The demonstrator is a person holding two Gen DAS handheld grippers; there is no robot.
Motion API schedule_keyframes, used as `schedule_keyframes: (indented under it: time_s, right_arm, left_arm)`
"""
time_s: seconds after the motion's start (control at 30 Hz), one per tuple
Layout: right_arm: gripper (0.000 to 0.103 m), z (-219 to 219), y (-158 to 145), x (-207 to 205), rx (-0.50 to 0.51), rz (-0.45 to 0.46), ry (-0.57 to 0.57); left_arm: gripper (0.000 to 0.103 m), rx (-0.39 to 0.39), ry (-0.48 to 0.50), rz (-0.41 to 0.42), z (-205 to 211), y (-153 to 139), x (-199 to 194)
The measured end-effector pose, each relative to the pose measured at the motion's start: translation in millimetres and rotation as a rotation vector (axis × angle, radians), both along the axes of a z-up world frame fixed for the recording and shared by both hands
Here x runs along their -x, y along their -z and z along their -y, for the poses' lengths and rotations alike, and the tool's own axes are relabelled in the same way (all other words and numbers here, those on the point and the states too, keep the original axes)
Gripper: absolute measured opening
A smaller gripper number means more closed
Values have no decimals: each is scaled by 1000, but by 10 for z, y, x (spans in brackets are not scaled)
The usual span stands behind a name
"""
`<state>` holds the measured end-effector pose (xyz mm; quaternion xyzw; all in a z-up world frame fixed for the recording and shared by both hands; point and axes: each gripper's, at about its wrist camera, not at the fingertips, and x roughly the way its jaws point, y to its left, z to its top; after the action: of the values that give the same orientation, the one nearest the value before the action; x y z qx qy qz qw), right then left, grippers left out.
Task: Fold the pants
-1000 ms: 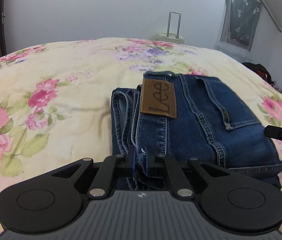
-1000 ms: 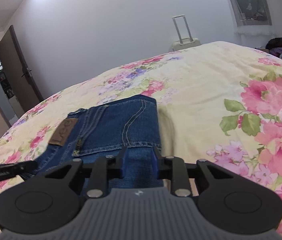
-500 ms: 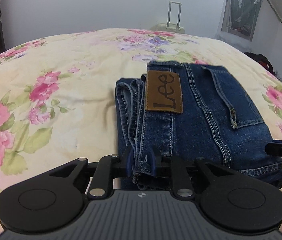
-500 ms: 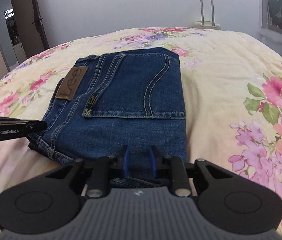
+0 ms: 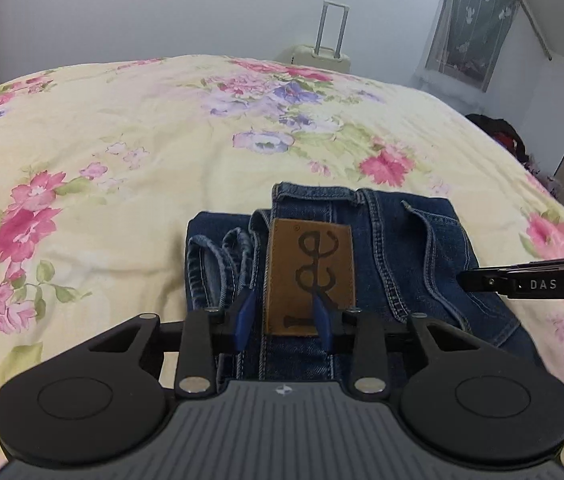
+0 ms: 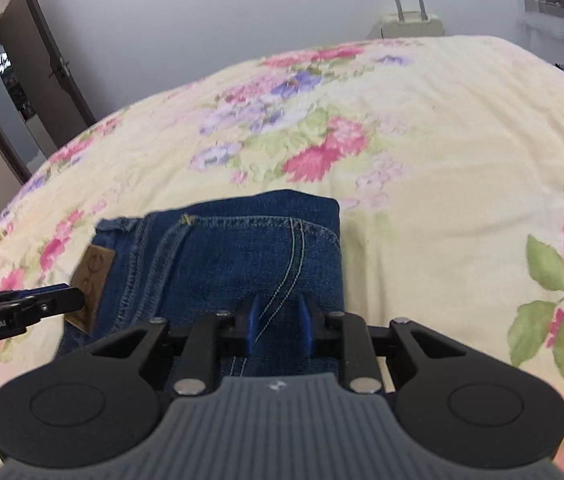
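A bed (image 5: 130, 152) spread with a pale yellow cover printed in pink and purple flowers carries everything. The folded blue jeans (image 5: 410, 248) lie flat directly on it, just beyond and beneath the fingers (image 5: 244, 316), brown patch up. Bare flowered cover stretches away on either side and beyond.

Folded jeans (image 6: 242, 256) lie on the floral bed (image 6: 422, 128), the right tool (image 6: 278, 324) over their near edge, denim between its blue fingers (image 6: 251, 320).

Soft even daylight, slight motion blur, fisheye-bent edges.
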<state>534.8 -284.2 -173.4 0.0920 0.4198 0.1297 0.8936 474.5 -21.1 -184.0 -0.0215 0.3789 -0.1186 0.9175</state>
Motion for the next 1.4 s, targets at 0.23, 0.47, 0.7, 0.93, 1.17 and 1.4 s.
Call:
schedule_keyframes:
  time_s: [0.23, 0.47, 0.7, 0.93, 1.17, 1.4]
  right_arm:
    - [19, 31, 56, 128, 20, 0, -8]
    - [19, 373, -234, 1354, 77, 103, 172]
    - [19, 185, -18, 1937, 65, 2, 154]
    - [20, 67, 184, 1639, -30, -61, 211]
    - [0, 56, 140, 1789, 54, -24, 185]
    - [0, 404, 183, 2075, 18, -90, 223]
  left_arm:
    - [38, -15, -36, -1, -109, -147, 283]
    - [37, -55, -29, 18, -23, -177, 757]
    - [36, -30, -67, -27, -73, 55, 740]
    - [36, -20, -63, -25, -107, 83, 750]
    - [35, -20, -69, -31, -139, 128, 719]
    - [35, -31, -73, -29, -128, 114, 738]
